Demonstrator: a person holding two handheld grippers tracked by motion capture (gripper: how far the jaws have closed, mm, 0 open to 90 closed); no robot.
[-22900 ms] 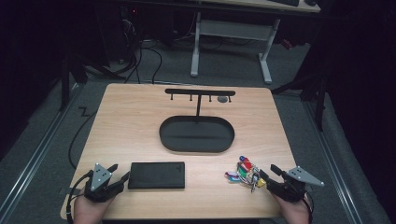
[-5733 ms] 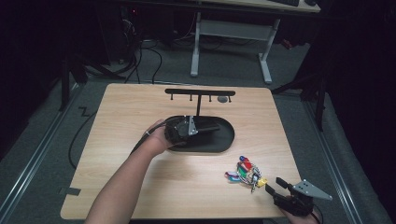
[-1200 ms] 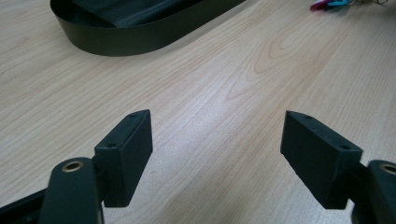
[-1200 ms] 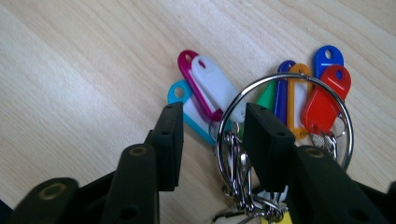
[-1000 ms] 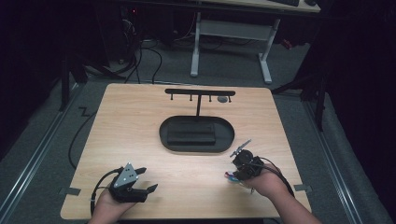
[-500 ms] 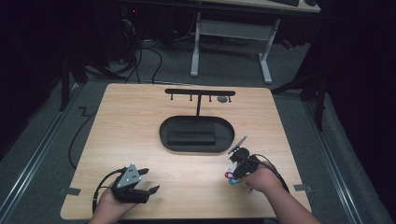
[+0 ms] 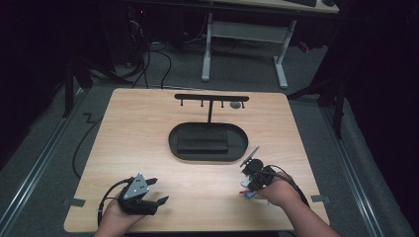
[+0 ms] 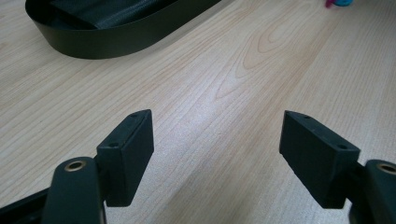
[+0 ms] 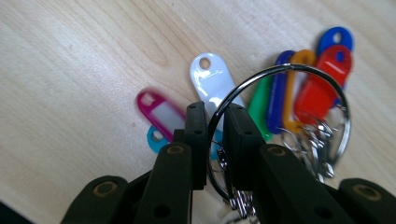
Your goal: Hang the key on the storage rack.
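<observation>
Done: flat black box (image 7: 202, 140) is lying in the black oval tray (image 7: 173, 143).
Underway: right gripper (image 9: 215, 122) is pinching the metal key ring (image 9: 299, 70) near the surface's right edge.
Left: hanging it on the black hook rack (image 7: 211, 98).
Left gripper (image 8: 217, 154): spread, empty.

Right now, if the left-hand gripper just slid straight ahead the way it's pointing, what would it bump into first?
Probably the black oval tray. The left gripper stands open over bare table, and the tray's wall lies ahead, slightly to the left; depth is hard to judge.
</observation>
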